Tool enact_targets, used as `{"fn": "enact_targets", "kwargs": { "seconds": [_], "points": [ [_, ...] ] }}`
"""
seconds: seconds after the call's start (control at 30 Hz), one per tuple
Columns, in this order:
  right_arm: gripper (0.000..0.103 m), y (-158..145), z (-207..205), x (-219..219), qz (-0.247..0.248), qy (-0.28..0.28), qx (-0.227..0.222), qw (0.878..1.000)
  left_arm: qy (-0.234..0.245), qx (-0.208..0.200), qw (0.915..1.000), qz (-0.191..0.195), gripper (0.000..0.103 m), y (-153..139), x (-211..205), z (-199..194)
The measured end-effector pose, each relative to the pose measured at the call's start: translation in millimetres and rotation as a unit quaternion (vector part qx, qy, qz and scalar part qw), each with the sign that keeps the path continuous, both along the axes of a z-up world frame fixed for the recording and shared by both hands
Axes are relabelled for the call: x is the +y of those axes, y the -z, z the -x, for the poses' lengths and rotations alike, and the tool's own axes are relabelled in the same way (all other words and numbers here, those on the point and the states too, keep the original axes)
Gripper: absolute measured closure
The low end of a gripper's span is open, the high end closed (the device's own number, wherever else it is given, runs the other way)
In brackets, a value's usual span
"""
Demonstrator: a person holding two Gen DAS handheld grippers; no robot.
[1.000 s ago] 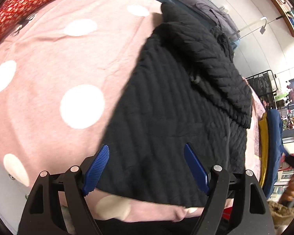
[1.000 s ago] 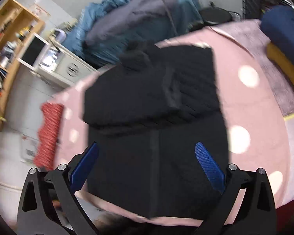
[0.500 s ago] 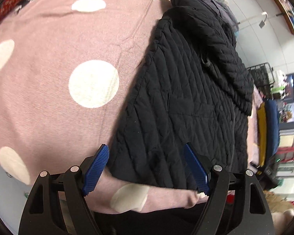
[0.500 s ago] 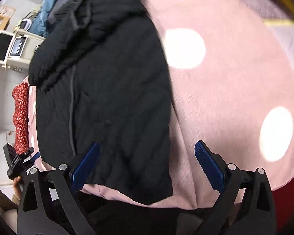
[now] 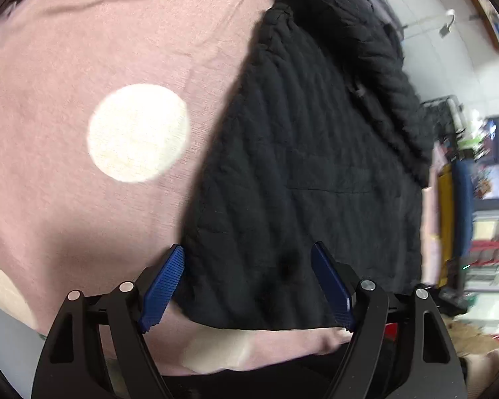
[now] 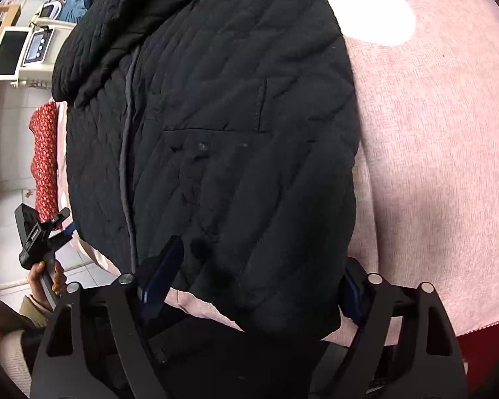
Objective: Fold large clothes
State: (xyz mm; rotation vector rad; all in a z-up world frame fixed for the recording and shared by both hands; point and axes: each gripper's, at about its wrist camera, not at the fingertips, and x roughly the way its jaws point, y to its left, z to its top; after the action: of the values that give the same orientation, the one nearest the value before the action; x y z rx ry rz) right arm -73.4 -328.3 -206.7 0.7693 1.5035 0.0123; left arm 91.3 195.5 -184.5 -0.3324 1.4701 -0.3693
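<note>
A black quilted jacket (image 5: 309, 173) lies flat on a pink bedspread with white dots (image 5: 83, 106); its sleeves are folded across the chest. My left gripper (image 5: 249, 276) is open, its blue fingers astride the jacket's near left hem corner. In the right wrist view the jacket (image 6: 216, 126) fills the middle. My right gripper (image 6: 259, 282) is open, its jaws astride the near right hem corner, and the cloth partly hides the right finger. The left gripper (image 6: 46, 232) shows at the far left, held in a hand.
A red patterned cloth (image 6: 45, 153) lies at the bed's far left edge. A white appliance with a screen (image 6: 20, 50) stands by the wall. A dark blue and yellow pile (image 5: 455, 199) lies beyond the jacket on the right, with a wire rack (image 5: 445, 113) behind.
Both grippers have moved down and closer to the jacket's hem. Each now has a hem corner between its open fingers. The jacket lies as it did.
</note>
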Motion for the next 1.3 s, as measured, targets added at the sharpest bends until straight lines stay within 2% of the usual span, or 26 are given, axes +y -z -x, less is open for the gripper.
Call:
{"fn": "enact_targets", "kwargs": {
  "seconds": [0.03, 0.07, 0.13, 0.17, 0.3, 0.4, 0.47, 0.53, 0.57, 0.63, 0.7, 0.77, 0.8, 0.83, 0.87, 1.07, 1.17, 1.3],
  "points": [
    [0.024, 0.1, 0.5, -1.6, -0.001, 0.003, 0.001, 1.0, -0.001, -0.002, 0.9998, -0.018, 0.028, 0.7, 4.4, -1.4],
    [0.026, 0.0, 2.0, -4.1, -0.002, 0.005, 0.002, 1.0, -0.009, 0.0, 0.9998, -0.016, 0.028, 1.1, 10.4, -2.9],
    [0.028, 0.0, 4.2, -7.9, -0.006, 0.011, 0.003, 1.0, -0.029, 0.01, 0.9988, 0.038, 0.028, 1.4, 22.1, -5.4],
    [0.029, 1.0, 4.6, -9.0, -0.007, 0.012, 0.004, 1.0, -0.028, 0.015, 0.9982, 0.051, 0.028, 2.0, 22.6, -6.8],
    [0.029, 7.8, 1.7, -6.1, -0.01, 0.007, 0.014, 1.0, 0.024, 0.025, 0.9986, 0.039, 0.028, 11.5, 0.0, -12.2],
    [0.029, 11.5, -3.4, -3.1, -0.008, 0.001, 0.019, 1.0, 0.03, 0.016, 0.9988, 0.035, 0.024, 14.6, -16.9, -16.1],
    [0.029, 13.6, -4.8, -1.9, -0.006, -0.001, 0.022, 1.0, 0.022, 0.02, 0.9981, 0.054, 0.025, 13.5, -23.3, -18.9],
    [0.029, 14.7, -5.6, -1.0, -0.006, 0.0, 0.024, 1.0, 0.022, 0.03, 0.9957, 0.085, 0.036, 12.2, -29.8, -18.6],
    [0.029, 15.0, -5.6, -1.1, -0.007, 0.001, 0.024, 1.0, 0.026, 0.032, 0.9949, 0.092, 0.037, 10.7, -33.0, -18.2],
    [0.031, 14.9, -5.7, -1.6, -0.007, 0.002, 0.027, 1.0, 0.04, 0.03, 0.9949, 0.087, 0.045, 6.6, -41.5, -17.1],
    [0.038, 14.9, -6.5, -2.0, -0.003, 0.004, 0.029, 1.0, 0.05, 0.031, 0.9947, 0.084, 0.055, 2.7, -47.2, -17.3],
    [0.06, 13.1, -6.8, -2.2, -0.012, 0.007, 0.026, 1.0, 0.057, 0.028, 0.9936, 0.093, 0.072, -6.4, -50.0, -19.0],
    [0.064, 10.5, -7.2, -1.2, -0.014, 0.006, 0.023, 1.0, 0.06, 0.023, 0.9932, 0.098, 0.081, -12.0, -51.5, -20.3],
    [0.072, 7.6, -7.4, -0.7, -0.013, 0.003, 0.02, 1.0, 0.061, 0.019, 0.9923, 0.106, 0.084, -18.7, -50.8, -21.2],
    [0.079, 2.6, -7.6, 0.3, -0.013, -0.004, 0.014, 1.0, 0.065, 0.013, 0.9911, 0.115, 0.085, -26.0, -51.7, -21.8],
    [0.089, -24.1, -2.4, 1.8, -0.01, -0.031, -0.009, 0.999, 0.123, -0.006, 0.9865, 0.108, 0.091, -53.2, -58.4, -14.4],
    [0.091, -30.0, 3.5, 3.6, -0.015, -0.032, -0.014, 0.999, 0.139, 0.009, 0.9854, 0.098, 0.093, -49.0, -48.6, -3.5],
    [0.093, -36.8, 13.2, 8.0, -0.023, -0.042, -0.012, 0.999, 0.127, 0.038, 0.9855, 0.106, 0.093, -37.0, -30.9, 13.4]
  ]
}}
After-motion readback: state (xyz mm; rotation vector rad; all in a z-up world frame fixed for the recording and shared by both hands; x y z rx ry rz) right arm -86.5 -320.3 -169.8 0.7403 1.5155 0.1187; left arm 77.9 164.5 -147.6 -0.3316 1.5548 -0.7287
